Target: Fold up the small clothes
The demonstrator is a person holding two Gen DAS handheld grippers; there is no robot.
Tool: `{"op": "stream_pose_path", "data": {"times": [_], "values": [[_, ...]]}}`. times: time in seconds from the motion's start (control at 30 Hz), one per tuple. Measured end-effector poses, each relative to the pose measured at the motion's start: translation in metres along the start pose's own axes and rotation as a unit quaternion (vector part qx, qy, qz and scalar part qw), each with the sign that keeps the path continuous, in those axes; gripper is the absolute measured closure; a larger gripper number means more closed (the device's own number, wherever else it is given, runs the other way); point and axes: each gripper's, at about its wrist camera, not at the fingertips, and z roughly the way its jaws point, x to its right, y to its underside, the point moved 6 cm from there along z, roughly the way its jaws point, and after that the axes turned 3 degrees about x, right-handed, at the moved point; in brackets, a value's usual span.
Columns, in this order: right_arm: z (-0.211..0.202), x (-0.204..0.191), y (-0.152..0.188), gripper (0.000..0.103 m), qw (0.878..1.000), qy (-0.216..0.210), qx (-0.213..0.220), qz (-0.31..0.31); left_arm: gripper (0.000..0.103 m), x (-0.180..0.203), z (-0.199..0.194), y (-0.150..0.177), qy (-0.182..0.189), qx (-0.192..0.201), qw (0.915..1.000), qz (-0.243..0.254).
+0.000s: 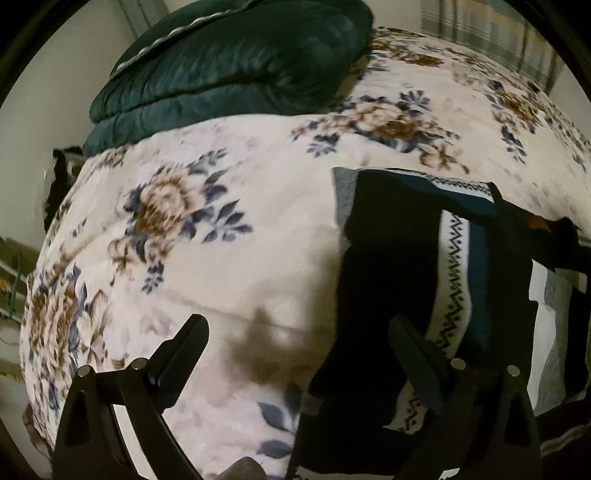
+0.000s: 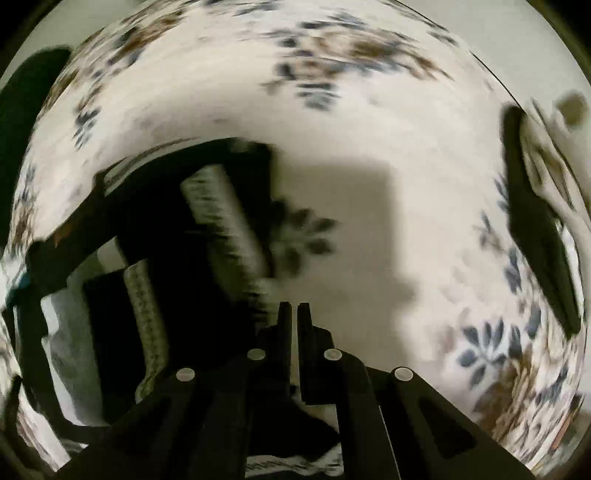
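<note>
A small dark garment with white zigzag-patterned bands and teal panels lies on the floral bed cover. In the left wrist view my left gripper is open, its right finger over the garment's left edge and its left finger over bare cover. In the right wrist view, which is motion-blurred, the garment lies at the left. My right gripper is shut, and dark cloth bunches beneath its fingers; it seems to be gripping the garment's edge.
A folded dark green quilt sits at the back left of the bed. A wall and plaid curtain are beyond. A dark object and pale cloth lie at the right in the right wrist view.
</note>
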Motion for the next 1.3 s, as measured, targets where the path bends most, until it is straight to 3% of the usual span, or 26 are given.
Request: {"op": "stream_pose_path", "data": {"times": [0.03, 0.07, 0.13, 0.17, 0.27, 0.33, 0.4, 0.43, 0.6, 0.67, 0.73, 0.77, 0.8, 0.83, 0.9, 0.97, 1.0, 1.1, 1.17, 1.3], "values": [[-0.005, 0.002, -0.001, 0.085, 1.0, -0.018, -0.001, 0.015, 0.004, -0.003, 0.0, 0.0, 0.002, -0.002, 1.0, -0.005], [-0.012, 0.002, -0.003, 0.067, 0.999, -0.045, 0.005, 0.031, 0.004, -0.006, 0.001, -0.001, 0.005, -0.003, 0.9999, -0.012], [-0.027, -0.006, -0.01, 0.048, 0.993, -0.104, 0.032, 0.044, 0.004, -0.009, 0.002, -0.004, 0.013, -0.004, 0.9997, -0.022], [-0.032, -0.014, -0.012, 0.047, 0.991, -0.12, 0.039, 0.036, 0.004, -0.008, 0.004, -0.006, 0.013, -0.004, 0.9997, -0.022], [-0.019, -0.038, -0.014, 0.046, 0.994, -0.108, 0.024, -0.005, 0.004, -0.006, 0.008, -0.01, 0.012, -0.004, 0.9998, -0.017], [0.001, -0.048, -0.009, 0.047, 0.996, -0.072, -0.01, -0.042, 0.004, -0.005, 0.011, -0.012, 0.011, -0.007, 0.9998, -0.014], [0.007, -0.058, -0.006, 0.091, 0.996, -0.022, 0.004, -0.087, 0.004, -0.004, 0.014, -0.012, 0.013, -0.011, 0.9998, -0.013], [0.003, -0.062, -0.005, 0.095, 0.995, -0.01, 0.02, -0.101, 0.004, -0.005, 0.014, -0.012, 0.013, -0.011, 0.9998, -0.014], [-0.06, -0.06, -0.011, 0.095, 0.985, 0.0, 0.14, -0.099, 0.004, -0.012, 0.014, -0.014, 0.023, -0.004, 0.9993, -0.028], [-0.052, -0.052, -0.019, 0.095, 0.988, 0.007, 0.129, -0.088, 0.004, -0.013, 0.021, -0.012, 0.023, -0.011, 0.9992, -0.031], [-0.019, -0.037, -0.022, 0.093, 0.996, -0.009, 0.056, -0.076, 0.004, -0.013, 0.029, -0.009, 0.021, -0.019, 0.9991, -0.033], [0.0, -0.03, -0.022, 0.084, 0.998, -0.005, 0.015, -0.063, 0.004, -0.013, 0.031, -0.007, 0.021, -0.023, 0.999, -0.031], [0.005, -0.023, -0.02, 0.077, 0.999, 0.002, 0.002, -0.054, 0.004, -0.013, 0.034, -0.005, 0.022, -0.028, 0.9989, -0.029], [0.003, -0.021, -0.018, 0.069, 0.999, -0.002, 0.003, -0.042, 0.004, -0.013, 0.035, -0.002, 0.024, -0.032, 0.9988, -0.028], [-0.01, -0.016, -0.014, 0.065, 0.999, -0.031, 0.014, -0.026, 0.004, -0.016, 0.029, 0.001, 0.029, -0.029, 0.9988, -0.025], [-0.025, -0.01, -0.003, 0.042, 0.998, -0.05, 0.02, -0.019, 0.004, -0.02, 0.013, 0.008, 0.031, -0.019, 0.9991, -0.021], [-0.034, -0.004, 0.007, 0.037, 0.998, -0.052, 0.021, -0.017, 0.004, -0.021, 0.008, 0.01, 0.032, -0.015, 0.9992, -0.02], [-0.055, 0.011, 0.04, 0.03, 0.998, -0.056, 0.004, -0.025, 0.004, -0.023, -0.021, 0.027, 0.039, -0.012, 0.999, -0.017], [-0.069, 0.023, 0.066, 0.019, 0.997, -0.061, -0.015, -0.036, 0.004, -0.018, -0.043, 0.045, 0.048, -0.018, 0.9986, -0.012], [-0.091, 0.051, 0.104, 0.018, 0.995, -0.07, -0.038, -0.055, 0.004, 0.005, -0.088, 0.085, 0.064, -0.03, 0.9975, 0.007]]}}
